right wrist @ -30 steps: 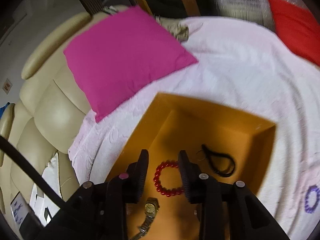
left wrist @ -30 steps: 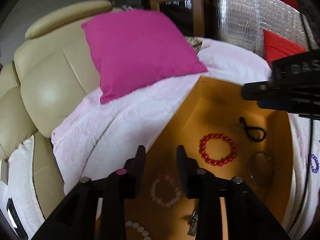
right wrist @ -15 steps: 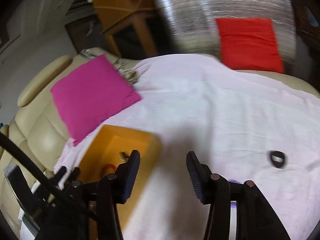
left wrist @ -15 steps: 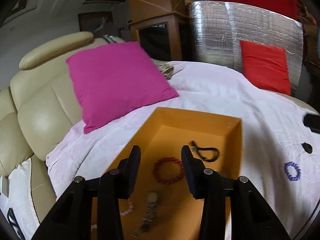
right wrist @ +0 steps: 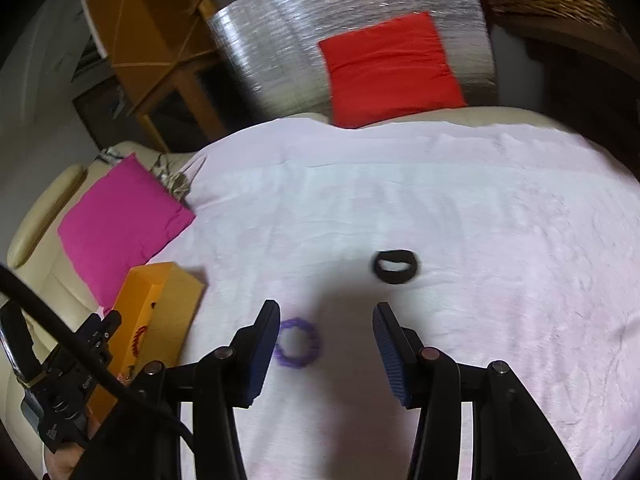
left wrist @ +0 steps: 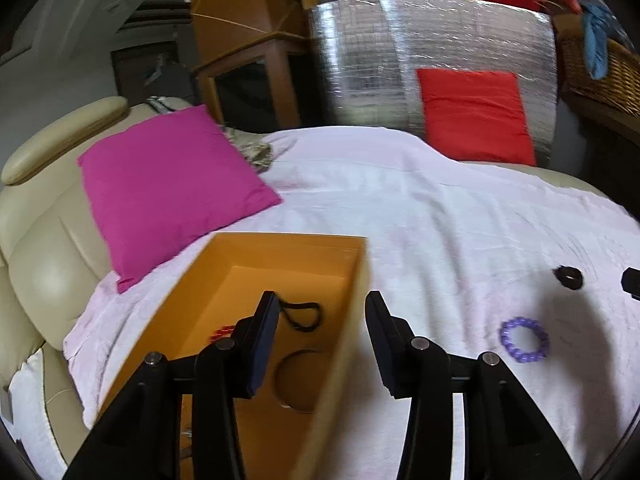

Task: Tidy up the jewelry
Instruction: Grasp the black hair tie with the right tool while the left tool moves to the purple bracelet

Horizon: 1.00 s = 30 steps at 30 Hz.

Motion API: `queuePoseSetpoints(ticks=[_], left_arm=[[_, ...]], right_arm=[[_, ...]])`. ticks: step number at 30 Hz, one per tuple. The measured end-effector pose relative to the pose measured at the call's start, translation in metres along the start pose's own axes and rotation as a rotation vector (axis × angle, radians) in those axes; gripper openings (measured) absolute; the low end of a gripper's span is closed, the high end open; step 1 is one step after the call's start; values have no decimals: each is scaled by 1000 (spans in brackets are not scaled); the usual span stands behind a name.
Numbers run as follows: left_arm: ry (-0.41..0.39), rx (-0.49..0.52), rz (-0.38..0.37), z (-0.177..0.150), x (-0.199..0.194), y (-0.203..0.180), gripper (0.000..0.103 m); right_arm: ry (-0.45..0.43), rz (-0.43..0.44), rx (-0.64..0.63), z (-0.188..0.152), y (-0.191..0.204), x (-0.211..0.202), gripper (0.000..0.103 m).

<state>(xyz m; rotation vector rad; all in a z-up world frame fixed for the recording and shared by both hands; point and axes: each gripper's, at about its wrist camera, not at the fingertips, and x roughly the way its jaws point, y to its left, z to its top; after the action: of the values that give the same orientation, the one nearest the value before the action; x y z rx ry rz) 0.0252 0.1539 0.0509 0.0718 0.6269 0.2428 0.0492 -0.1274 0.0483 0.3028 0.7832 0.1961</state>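
Note:
An orange box (left wrist: pixel 256 248) lies on the pale pink bedsheet and holds a black cord (left wrist: pixel 302 314), a red bead bracelet (left wrist: pixel 222 331) and a clear bangle (left wrist: pixel 300 380). My left gripper (left wrist: pixel 320 316) is open and empty above the box's right wall. A purple bead bracelet (right wrist: pixel 298 342) and a black ring (right wrist: pixel 395 266) lie on the sheet; both also show in the left wrist view, the bracelet (left wrist: pixel 523 339) and the ring (left wrist: pixel 569 277). My right gripper (right wrist: pixel 326 320) is open and empty above the sheet, the purple bracelet just inside its left finger. The box shows at left (right wrist: pixel 168 292).
A magenta cushion (left wrist: pixel 168 184) leans on the beige headboard (left wrist: pixel 48 248) left of the box. A red cushion (left wrist: pixel 474 114) stands against a silver foil panel (left wrist: pixel 400 52) at the back. A wicker basket (left wrist: pixel 600 68) is at the far right.
My right gripper has swung right, away from the box, to over the purple bracelet and black ring. My left gripper has pulled back and turned right, with its fingers spread wider.

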Motion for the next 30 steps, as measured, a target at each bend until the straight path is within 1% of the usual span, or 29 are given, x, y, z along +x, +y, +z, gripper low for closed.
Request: queuePoseSetpoints(ticks=[3,6,10,13,17,20,22,27,29,30], left_arm=[[23,32,-44,-1,5,-17,48],[59,62,-104,-4,10,-37,48],[113,76,-190,-7,17,-59,48],[127,108,-203,-8,19,-76,48],[148,148,-221,-10,24,-94,48],[170,169,-241,-14,26,-102,48],[187,180,-257,-16,29,-105,48],[211,207,-260,-19,36,-107,48],[217,214,-262,-20,38,-107,48],[219,216,-263,-20,39,-106,48]], right_arm=[[-10,-14,41,-3,-24,2,52],[20,-6,116,-4,-53,9,52],[44,-23,166,2,-75,17,52],[50,-16,181,8,-86,23,52],[77,-1,161,17,-89,41,50],[102,31,177,24,-90,60,45],[118,34,180,29,-88,73,39],[130,16,155,38,-77,99,38],[134,-18,135,39,-70,110,34],[134,-33,122,38,-68,115,28]])
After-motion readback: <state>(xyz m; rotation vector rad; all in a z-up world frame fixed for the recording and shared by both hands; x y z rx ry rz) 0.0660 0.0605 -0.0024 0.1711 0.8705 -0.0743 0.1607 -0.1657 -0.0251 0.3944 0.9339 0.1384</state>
